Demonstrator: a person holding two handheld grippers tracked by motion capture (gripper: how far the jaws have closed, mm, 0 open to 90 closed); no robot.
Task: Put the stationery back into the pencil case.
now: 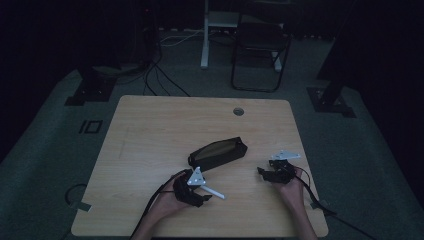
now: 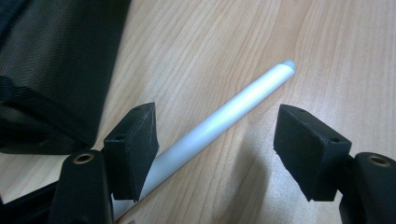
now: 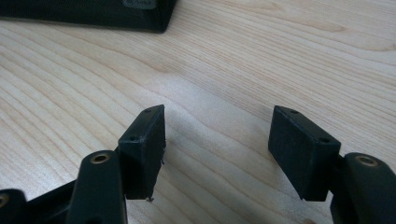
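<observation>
The left gripper (image 2: 215,140) is being held low over the table (image 1: 150,130), jaws spread wide and pressing on nothing. A white pen (image 2: 224,116) is lying flat on the wood between the 2 pads, running diagonally: its near end is passing under the left pad (image 2: 133,149), possibly touching it, and its tip is pointing up and to the right. The right pad is standing apart from the pen, with bare wood in between. In the high view the pen (image 1: 215,192) is lying just right of the left gripper (image 1: 192,192), near the front edge of the table. A black mesh pencil case (image 1: 218,153) is lying near the middle of the table, zip side open and tan lining showing, just behind the left gripper and not touching the pen; its mesh wall (image 2: 51,70) is seen at upper left in the left gripper view. The right gripper (image 3: 217,149) is being held over bare wood at front right, well apart from the pen, jaws parted with nothing between them. A corner of the case (image 3: 116,14) is showing at the top of the right gripper view.
</observation>
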